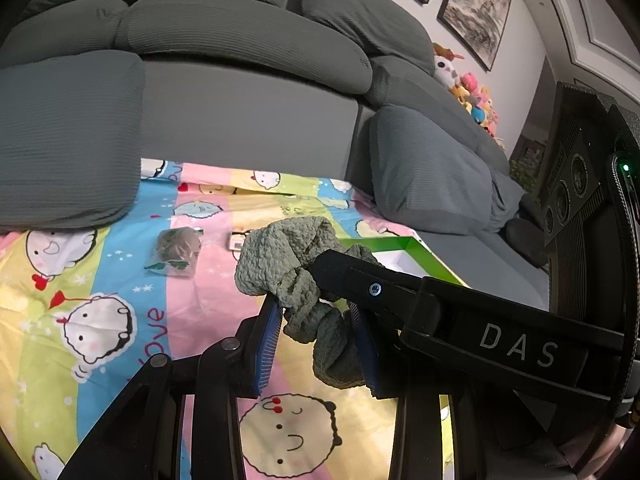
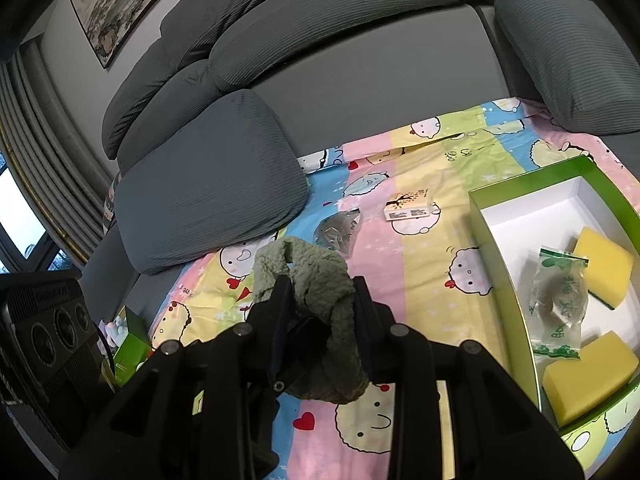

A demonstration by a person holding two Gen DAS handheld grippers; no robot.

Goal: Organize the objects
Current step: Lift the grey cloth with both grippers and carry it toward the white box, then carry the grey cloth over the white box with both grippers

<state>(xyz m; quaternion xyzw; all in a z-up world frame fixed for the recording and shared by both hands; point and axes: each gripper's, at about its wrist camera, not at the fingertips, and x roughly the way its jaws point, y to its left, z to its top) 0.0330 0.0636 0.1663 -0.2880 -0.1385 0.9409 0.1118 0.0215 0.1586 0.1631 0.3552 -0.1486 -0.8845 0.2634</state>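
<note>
A grey-green fuzzy cloth [image 1: 280,256] hangs above the cartoon bedsheet [image 1: 120,280]. My left gripper [image 1: 316,336] is shut on its lower part. My right gripper [image 2: 320,308] is shut on the cloth [image 2: 316,276] too, and its finger [image 1: 352,276] reaches in from the right in the left wrist view. A green-rimmed white box [image 2: 496,232] at right holds two yellow sponges [image 2: 604,264] and a clear snack packet [image 2: 556,304]. Another snack packet [image 2: 336,232] and a small white carton [image 2: 408,204] lie on the sheet.
Grey sofa cushions [image 2: 208,176] ring the sheet at the back and left. A black speaker [image 2: 44,320] and a small green box [image 2: 128,340] stand at the left. Plush toys [image 1: 472,88] sit on the far sofa end.
</note>
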